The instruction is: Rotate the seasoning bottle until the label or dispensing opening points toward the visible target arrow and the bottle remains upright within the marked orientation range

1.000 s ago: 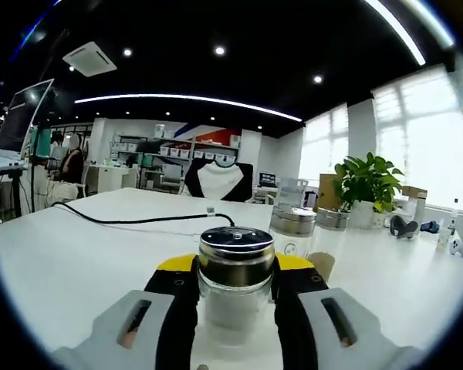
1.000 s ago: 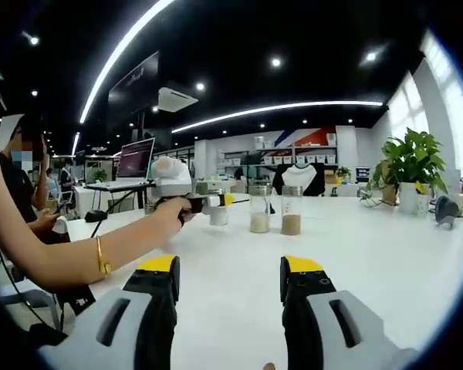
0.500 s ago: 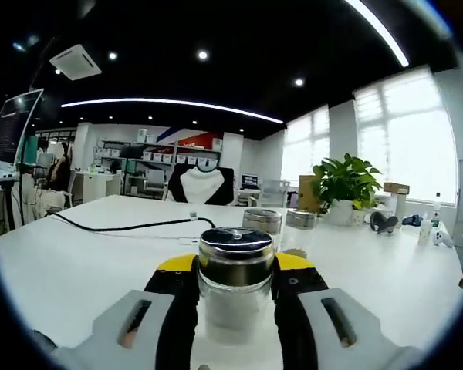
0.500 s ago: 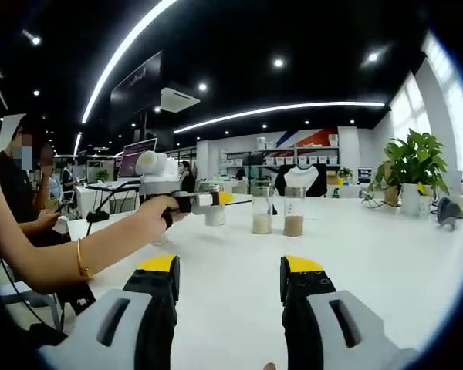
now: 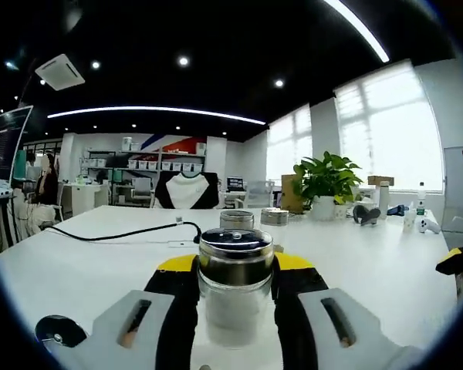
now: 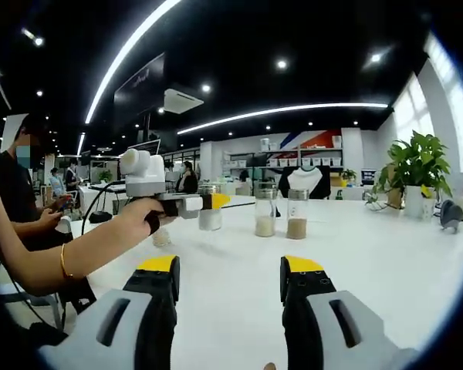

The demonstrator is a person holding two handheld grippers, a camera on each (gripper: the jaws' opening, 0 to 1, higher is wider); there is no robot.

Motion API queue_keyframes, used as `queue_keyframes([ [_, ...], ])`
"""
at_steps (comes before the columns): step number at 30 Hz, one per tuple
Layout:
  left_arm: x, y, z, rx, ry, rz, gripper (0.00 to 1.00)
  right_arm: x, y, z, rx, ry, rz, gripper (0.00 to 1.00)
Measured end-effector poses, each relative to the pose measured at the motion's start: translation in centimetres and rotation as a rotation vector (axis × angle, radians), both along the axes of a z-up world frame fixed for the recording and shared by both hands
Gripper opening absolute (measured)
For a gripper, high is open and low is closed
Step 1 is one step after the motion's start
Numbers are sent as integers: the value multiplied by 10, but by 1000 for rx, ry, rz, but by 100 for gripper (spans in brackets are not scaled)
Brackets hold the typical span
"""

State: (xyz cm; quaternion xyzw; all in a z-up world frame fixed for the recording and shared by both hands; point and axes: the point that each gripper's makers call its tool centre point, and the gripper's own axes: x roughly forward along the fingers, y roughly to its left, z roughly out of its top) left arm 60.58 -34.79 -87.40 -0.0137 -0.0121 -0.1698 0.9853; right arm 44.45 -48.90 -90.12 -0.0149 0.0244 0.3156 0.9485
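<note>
So we've got the seasoning bottle (image 5: 235, 289) pinched in the left gripper (image 5: 235, 297), jaws closed on the glass body just below the metal lid, one on each side. That low, centered grip makes sense: it keeps the bottle standing straight, so turning the wrist spins it around its own axis without tipping it. From the right gripper view, the same bottle (image 6: 210, 212) sits at the tip of the left gripper (image 6: 204, 202), with the person's hand (image 6: 135, 220) wrapped around the handle, above the white table (image 6: 386, 254); we can't tell if the base touches it.

The right gripper (image 6: 228, 289) hangs back with its jaws spread apart and nothing between them, probably just staying out of the way.

Two other jars (image 6: 280, 216) with pale and brown fillings stand just past the held bottle. A black cable (image 5: 116, 232) runs across the table, and there's a potted plant (image 5: 324, 181) further back.

We can't spot any target arrow, or the label, so no call on how far the turn is.
</note>
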Motion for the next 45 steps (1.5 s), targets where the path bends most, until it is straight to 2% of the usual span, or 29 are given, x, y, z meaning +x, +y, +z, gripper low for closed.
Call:
queue_keyframes([
  [5, -10, -2, -1, -4, -2, -33, 38, 3, 3, 0, -12, -2, 17, 51],
  [9, -19, -6, -1, 9, 1, -54, 38, 2, 7, 5, 8, -6, 38, 51],
  [13, -30, -18, -5, 1, 2, -87, 38, 4, 6, 9, 12, -11, 56, 51],
  [21, -58, -45, -12, 38, -15, -206, 38, 8, 15, 20, 13, -32, 86, 51],
  [29, -86, -54, -5, 7, -42, -291, 38, 10, 17, 29, 31, -51, 93, 51],
  [38, -114, -66, -10, 47, -54, -386, 38, 2, 29, 37, 22, -74, 121, 51],
  [45, -129, -76, -9, 51, -65, -451, 38, -8, 44, 43, 12, -88, 161, 51],
])
